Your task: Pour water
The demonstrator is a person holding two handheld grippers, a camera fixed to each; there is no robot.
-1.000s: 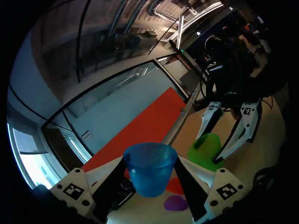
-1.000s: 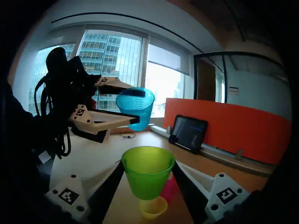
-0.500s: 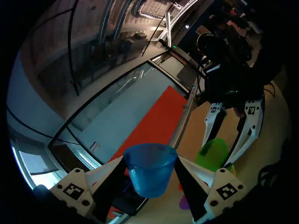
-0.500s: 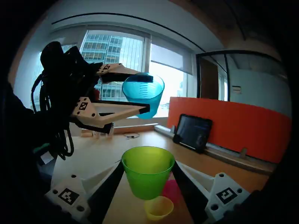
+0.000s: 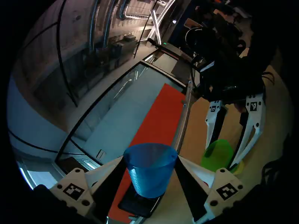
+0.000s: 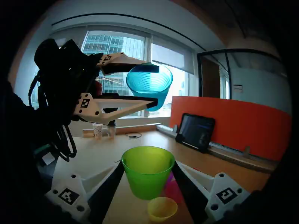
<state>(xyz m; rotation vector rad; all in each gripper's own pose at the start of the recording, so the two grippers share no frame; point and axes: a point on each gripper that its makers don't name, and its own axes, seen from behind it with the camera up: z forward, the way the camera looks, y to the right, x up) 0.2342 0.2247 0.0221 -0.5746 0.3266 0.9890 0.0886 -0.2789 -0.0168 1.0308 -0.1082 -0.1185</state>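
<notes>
This was an office, high in a city block. A wide window (image 6: 112,48) looked out on a glass tower (image 6: 106,43), with a roller blind (image 6: 170,56) half drawn over the next pane. A long pale wooden worktop (image 6: 93,156) ran below the window, bounded on one side by an orange desk partition (image 6: 239,123), and a dark tablet (image 6: 196,130) leaned against that partition. Behind it stood a meeting room with black-framed glass walls (image 6: 243,80). In the left gripper view, bare service pipes (image 5: 93,22) and a strip light (image 5: 155,18) crossed an open, unclad ceiling.
</notes>
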